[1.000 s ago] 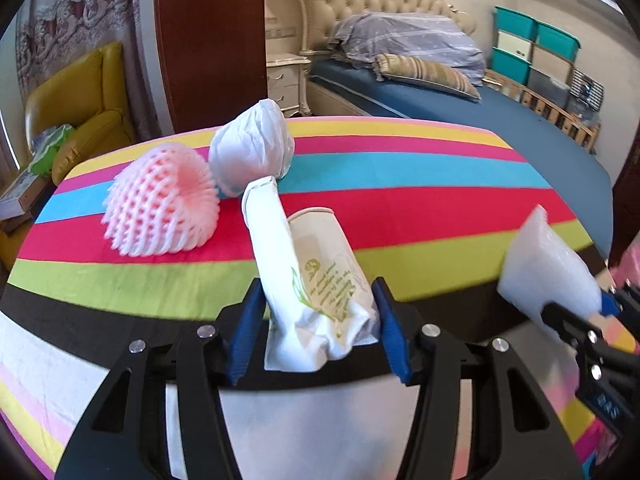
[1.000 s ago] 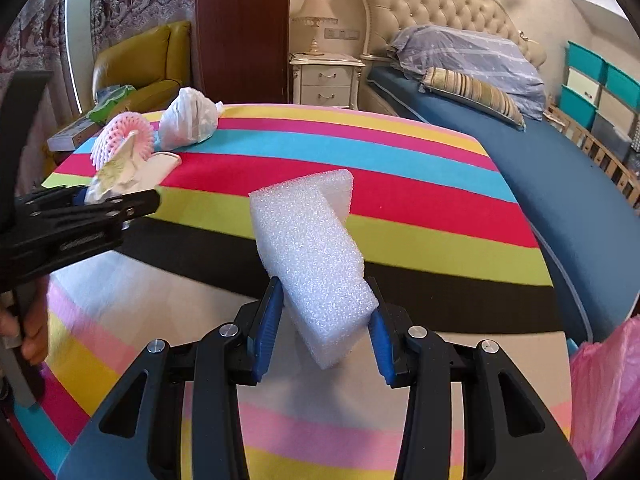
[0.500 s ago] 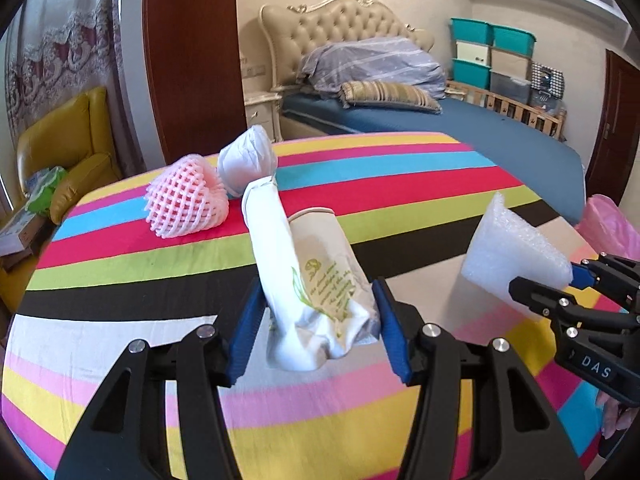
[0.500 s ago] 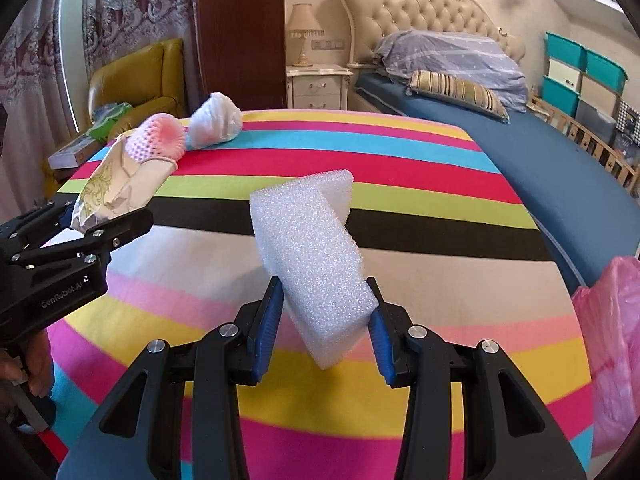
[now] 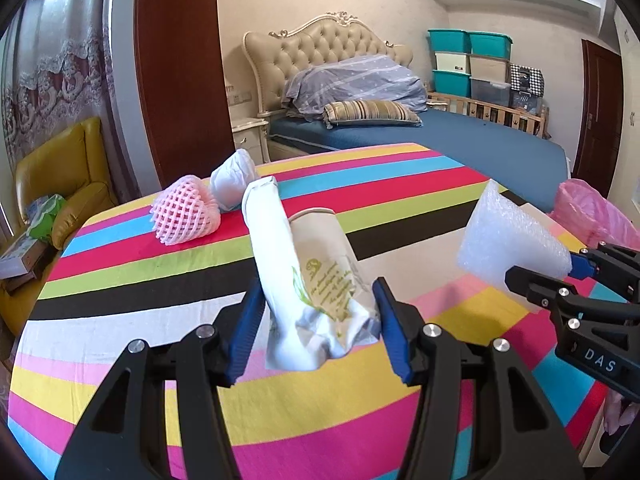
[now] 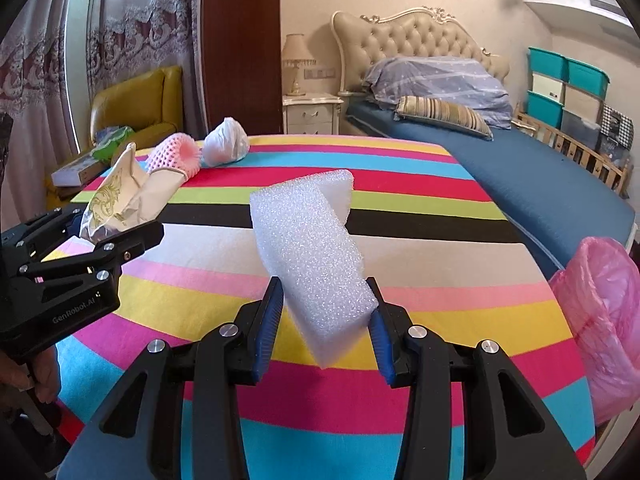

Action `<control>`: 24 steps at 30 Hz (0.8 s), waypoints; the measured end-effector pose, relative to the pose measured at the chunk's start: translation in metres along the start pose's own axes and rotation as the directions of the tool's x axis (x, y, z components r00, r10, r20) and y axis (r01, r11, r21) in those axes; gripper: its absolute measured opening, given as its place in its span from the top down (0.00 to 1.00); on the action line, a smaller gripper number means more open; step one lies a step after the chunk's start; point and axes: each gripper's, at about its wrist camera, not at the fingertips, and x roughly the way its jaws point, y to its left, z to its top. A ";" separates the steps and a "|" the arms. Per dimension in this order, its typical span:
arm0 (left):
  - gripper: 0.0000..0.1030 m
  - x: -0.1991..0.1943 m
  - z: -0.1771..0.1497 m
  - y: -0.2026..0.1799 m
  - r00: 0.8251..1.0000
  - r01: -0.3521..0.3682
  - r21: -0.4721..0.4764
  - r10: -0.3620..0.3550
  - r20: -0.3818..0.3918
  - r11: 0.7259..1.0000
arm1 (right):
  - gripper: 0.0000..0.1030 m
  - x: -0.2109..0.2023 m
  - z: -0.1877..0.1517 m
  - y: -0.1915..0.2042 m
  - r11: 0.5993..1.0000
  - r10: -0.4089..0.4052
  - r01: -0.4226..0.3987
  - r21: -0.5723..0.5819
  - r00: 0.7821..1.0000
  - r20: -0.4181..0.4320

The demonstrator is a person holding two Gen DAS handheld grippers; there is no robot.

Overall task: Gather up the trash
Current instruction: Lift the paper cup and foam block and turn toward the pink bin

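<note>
My left gripper [image 5: 316, 332] is shut on a crushed paper cup [image 5: 316, 276] and holds it above the striped table [image 5: 360, 408]. My right gripper [image 6: 326, 320] is shut on a white foam block [image 6: 308, 252], also above the table. The foam block [image 5: 508, 240] and right gripper show at the right of the left wrist view; the cup [image 6: 124, 196] and left gripper show at the left of the right wrist view. A pink foam fruit net [image 5: 184, 214] and a white crumpled bag [image 5: 232, 180] lie at the table's far side. A pink trash bag [image 6: 604, 320] hangs at the table's right edge.
A bed [image 6: 520, 160] stands beyond the table on the right. A yellow armchair [image 5: 60, 176] with boxes and a green packet stands on the left. A nightstand with a lamp [image 6: 312, 108] is behind the table. Teal storage boxes [image 5: 468, 60] are stacked by the far wall.
Both grippers have pulled back toward the near side and risen with their loads. The net and white bag look farther away. The pink trash bag has come into view at the right.
</note>
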 end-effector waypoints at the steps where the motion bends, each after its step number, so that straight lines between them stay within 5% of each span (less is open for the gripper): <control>1: 0.48 -0.002 -0.001 0.000 1.000 0.000 0.003 0.000 0.006 1.000 | 0.61 -0.002 -0.002 -0.001 1.000 -0.001 0.001 0.005 1.000 0.003; 24: 0.48 -0.032 -0.013 -0.045 0.996 0.075 0.093 -0.080 0.046 0.993 | 0.61 -0.046 -0.022 -0.041 0.994 -0.086 0.081 0.070 0.993 0.077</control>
